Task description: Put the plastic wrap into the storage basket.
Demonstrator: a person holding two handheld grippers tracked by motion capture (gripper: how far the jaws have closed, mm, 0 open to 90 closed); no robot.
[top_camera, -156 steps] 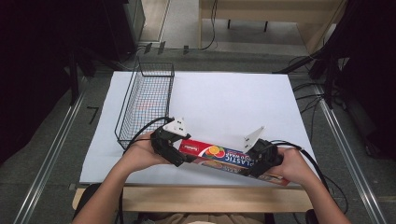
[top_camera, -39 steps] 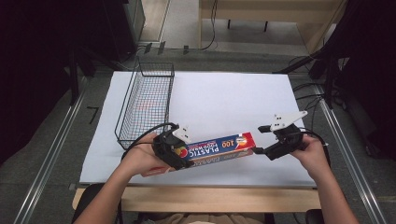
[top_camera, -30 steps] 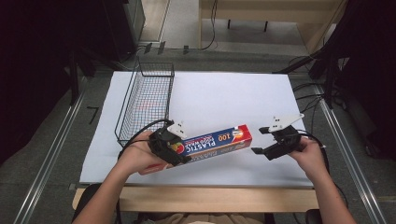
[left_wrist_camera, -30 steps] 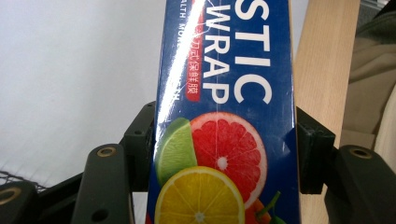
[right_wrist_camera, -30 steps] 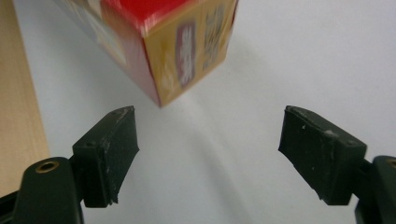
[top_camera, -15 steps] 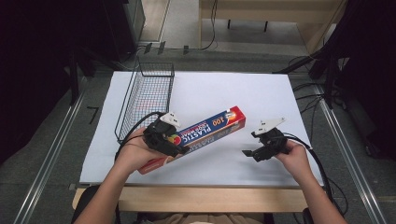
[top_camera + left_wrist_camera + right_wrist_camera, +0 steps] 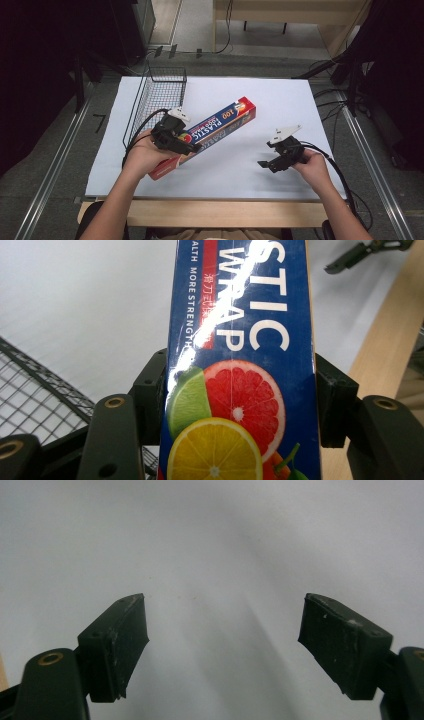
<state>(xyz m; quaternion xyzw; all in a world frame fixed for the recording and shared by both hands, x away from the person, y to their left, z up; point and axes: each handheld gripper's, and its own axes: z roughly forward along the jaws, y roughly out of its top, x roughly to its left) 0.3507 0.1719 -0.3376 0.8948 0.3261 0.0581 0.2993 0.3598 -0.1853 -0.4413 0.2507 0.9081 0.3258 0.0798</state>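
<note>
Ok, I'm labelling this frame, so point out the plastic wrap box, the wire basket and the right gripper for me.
plastic wrap box [image 7: 220, 125]: high view, on its blue printed top face.
wire basket [image 7: 159, 95]: high view, on its mesh floor.
right gripper [image 7: 222, 645]: right gripper view, midway between its open jaws.

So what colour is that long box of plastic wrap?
The plastic wrap box is mostly dark blue with white lettering, red ends and citrus fruit pictures; the left gripper view shows it best.

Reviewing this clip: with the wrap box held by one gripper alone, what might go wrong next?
The left gripper clamps the plastic wrap box near one end, so the long free end may sag or twist loose. The wire basket stands close beside it; a swing might clip its rim. The right gripper is open and apart, giving no support.
</note>
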